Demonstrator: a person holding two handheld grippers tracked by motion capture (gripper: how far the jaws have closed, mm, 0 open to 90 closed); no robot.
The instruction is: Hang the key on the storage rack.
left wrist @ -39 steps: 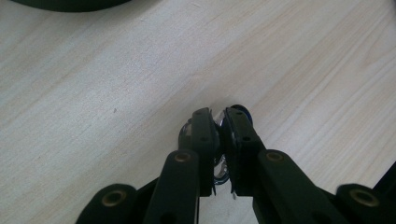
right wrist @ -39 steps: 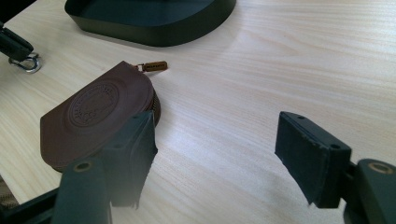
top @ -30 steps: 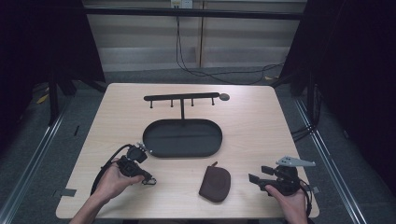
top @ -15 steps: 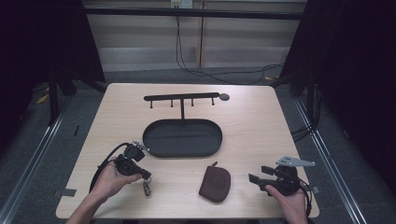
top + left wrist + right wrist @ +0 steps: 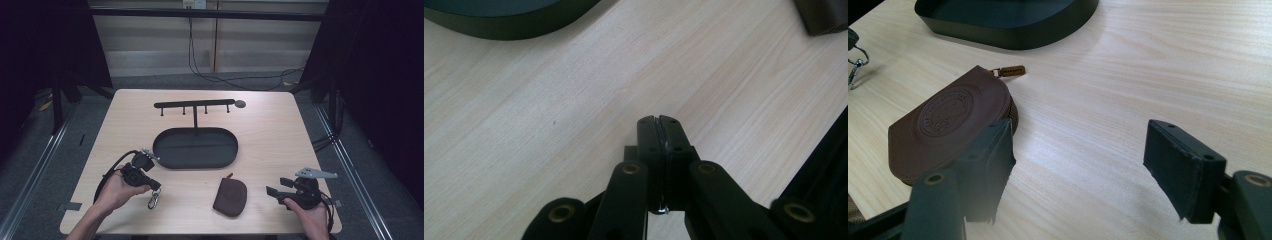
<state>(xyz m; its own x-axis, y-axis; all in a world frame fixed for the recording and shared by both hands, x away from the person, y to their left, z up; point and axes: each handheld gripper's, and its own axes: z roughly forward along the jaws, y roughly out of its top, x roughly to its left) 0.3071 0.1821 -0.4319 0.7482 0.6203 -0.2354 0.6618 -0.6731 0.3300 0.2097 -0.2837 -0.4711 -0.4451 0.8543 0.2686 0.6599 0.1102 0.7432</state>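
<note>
My left gripper (image 5: pixel 156 186) sits at the table's front left, shut on a small metal key clip (image 5: pixel 153 201) that hangs from its tip toward the front edge. In the left gripper view the jaws (image 5: pixel 658 120) are pressed together with a sliver of metal (image 5: pixel 664 209) showing between them. A brown zip pouch (image 5: pixel 230 196) lies flat at front centre. My right gripper (image 5: pixel 276 186) rests at the front right, open and pointing left at the pouch. In its own view the pouch (image 5: pixel 948 125) lies just beyond the left jaw, and nothing is between the jaws (image 5: pixel 1080 145).
A black oval tray (image 5: pixel 195 147) stands in the middle of the table, with its rim near both grippers (image 5: pixel 1008 25) (image 5: pixel 499 25). Behind it rises a black hook rack (image 5: pixel 194 104) on a thin post. The table's front edge runs close below both hands.
The left hand has turned slightly, and the clip at its tip has swung from the gripper's right side toward the front edge. The right gripper has not moved.
</note>
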